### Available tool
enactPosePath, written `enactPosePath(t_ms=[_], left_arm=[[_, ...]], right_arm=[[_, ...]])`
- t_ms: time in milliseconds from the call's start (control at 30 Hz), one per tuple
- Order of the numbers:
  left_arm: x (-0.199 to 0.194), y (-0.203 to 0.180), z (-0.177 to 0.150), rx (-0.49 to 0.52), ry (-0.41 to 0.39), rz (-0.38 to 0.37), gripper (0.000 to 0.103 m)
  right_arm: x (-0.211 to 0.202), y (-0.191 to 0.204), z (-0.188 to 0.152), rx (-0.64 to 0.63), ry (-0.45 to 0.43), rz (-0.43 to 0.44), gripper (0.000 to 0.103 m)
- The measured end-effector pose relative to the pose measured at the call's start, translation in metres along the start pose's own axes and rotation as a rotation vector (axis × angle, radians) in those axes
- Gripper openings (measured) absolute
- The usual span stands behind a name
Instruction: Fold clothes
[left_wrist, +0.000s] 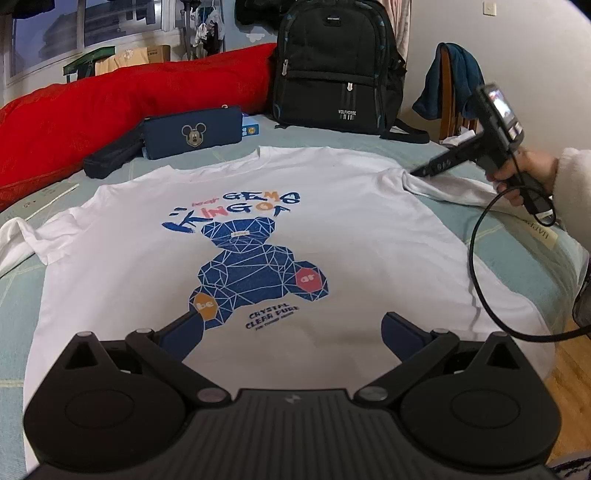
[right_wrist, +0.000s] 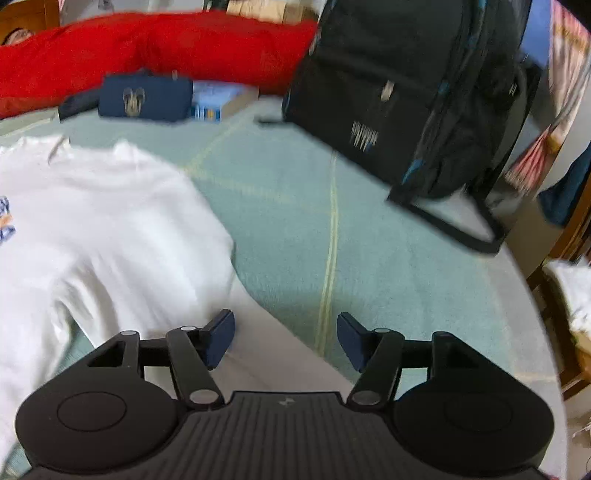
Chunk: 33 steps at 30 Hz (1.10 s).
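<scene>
A white T-shirt (left_wrist: 332, 229) with a blue bear print lies face up, spread flat on the pale green bed sheet (left_wrist: 517, 240). My left gripper (left_wrist: 293, 332) hovers open over the shirt's lower part, nothing between its fingers. A hand holds my right gripper (left_wrist: 419, 171), its tips at the seam where the right sleeve (left_wrist: 454, 190) meets the shoulder. In the blurred right wrist view the right gripper (right_wrist: 286, 339) stands open above the sleeve (right_wrist: 273, 354), pads clear of the cloth, with the shirt's body (right_wrist: 110, 229) to its left.
A black backpack (left_wrist: 332, 66) (right_wrist: 406, 92) stands at the back of the bed, beside a red duvet (left_wrist: 110, 103) and a navy pouch (left_wrist: 192, 131). A chair with a blue garment (left_wrist: 450, 81) is at the right. The right gripper's cable (left_wrist: 474, 258) hangs over the shirt's edge.
</scene>
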<state>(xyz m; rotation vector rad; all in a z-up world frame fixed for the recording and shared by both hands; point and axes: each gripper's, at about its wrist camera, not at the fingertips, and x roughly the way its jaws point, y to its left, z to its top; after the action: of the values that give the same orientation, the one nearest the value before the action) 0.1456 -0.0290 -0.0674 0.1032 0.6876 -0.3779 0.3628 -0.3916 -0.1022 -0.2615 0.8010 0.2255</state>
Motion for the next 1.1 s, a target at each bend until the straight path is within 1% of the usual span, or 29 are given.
enactPosePath(t_ms=[33,67,100,167,200,267,300,333,367,433,500,533,567,600,633,700,767,800,867,900,967,1000,1100], left_arm=[[0.0,0.0,0.0,0.001,0.001,0.001,0.102],[0.0,0.0,-0.001,0.003,0.003,0.002,0.102],[0.0,0.0,-0.001,0.004,0.006,0.004,0.102],[0.0,-0.001,0.0,0.003,0.005,0.007,0.102],[0.0,-0.001,0.0,0.001,0.002,0.007,0.102],[-0.003,-0.001,0.0,0.001,-0.003,0.005,0.102],[-0.005,-0.001,0.0,0.003,-0.006,0.005,0.102],[-0.005,-0.001,0.0,0.001,-0.008,0.007,0.102],[-0.006,0.0,0.0,0.0,-0.01,0.01,0.102],[-0.005,0.001,0.0,-0.006,-0.01,0.015,0.102],[-0.003,0.003,0.0,-0.015,-0.006,0.022,0.102],[-0.003,0.003,0.0,-0.017,-0.004,0.022,0.102],[-0.002,0.003,0.0,-0.019,-0.002,0.021,0.102],[-0.002,0.003,-0.001,-0.018,0.002,0.019,0.102],[-0.003,0.003,-0.002,-0.016,0.002,0.02,0.102],[-0.004,0.004,-0.002,-0.011,0.001,0.023,0.102],[-0.007,0.006,-0.002,-0.02,-0.004,0.03,0.102],[-0.008,0.008,-0.002,-0.025,-0.006,0.034,0.102],[-0.01,0.011,-0.002,-0.035,-0.012,0.038,0.102],[-0.011,0.012,-0.002,-0.04,-0.016,0.039,0.102],[-0.01,0.013,-0.002,-0.045,-0.017,0.037,0.102],[-0.009,0.013,-0.001,-0.046,-0.016,0.036,0.102],[-0.009,0.009,-0.002,-0.034,-0.013,0.026,0.102]], right_arm=[[0.0,-0.002,-0.002,0.022,-0.007,0.03,0.043],[-0.003,0.0,-0.002,0.024,-0.019,0.045,0.015],[-0.005,0.001,-0.003,0.021,-0.03,0.052,0.008],[-0.004,0.001,-0.002,0.015,-0.046,0.002,0.007],[-0.001,-0.005,0.001,0.044,-0.042,-0.039,0.007],[0.005,-0.018,0.008,0.11,-0.027,-0.112,0.003],[0.008,-0.024,0.011,0.14,-0.02,-0.144,0.003],[0.007,-0.028,0.012,0.164,-0.017,-0.153,0.004],[0.003,-0.031,0.015,0.202,-0.022,-0.131,0.005],[-0.014,-0.028,0.02,0.26,-0.065,-0.05,0.009],[-0.028,-0.016,0.027,0.278,-0.087,0.036,0.013],[-0.031,-0.01,0.031,0.284,-0.078,0.085,0.015],[-0.028,-0.003,0.036,0.283,-0.059,0.12,0.019],[-0.021,0.004,0.039,0.28,-0.032,0.138,0.023],[-0.013,0.011,0.042,0.275,-0.004,0.151,0.025],[0.011,0.02,0.044,0.264,0.054,0.122,0.027],[0.024,0.019,0.044,0.266,0.032,0.079,0.027],[0.025,0.013,0.048,0.298,0.024,0.038,0.027],[0.019,0.006,0.055,0.327,0.027,-0.077,0.029],[0.013,0.003,0.055,0.328,0.027,-0.082,0.029],[-0.006,0.004,0.051,0.333,0.014,-0.002,0.031],[-0.015,0.006,0.048,0.333,0.008,0.037,0.036],[-0.033,0.016,0.031,0.331,0.021,0.075,0.043]])
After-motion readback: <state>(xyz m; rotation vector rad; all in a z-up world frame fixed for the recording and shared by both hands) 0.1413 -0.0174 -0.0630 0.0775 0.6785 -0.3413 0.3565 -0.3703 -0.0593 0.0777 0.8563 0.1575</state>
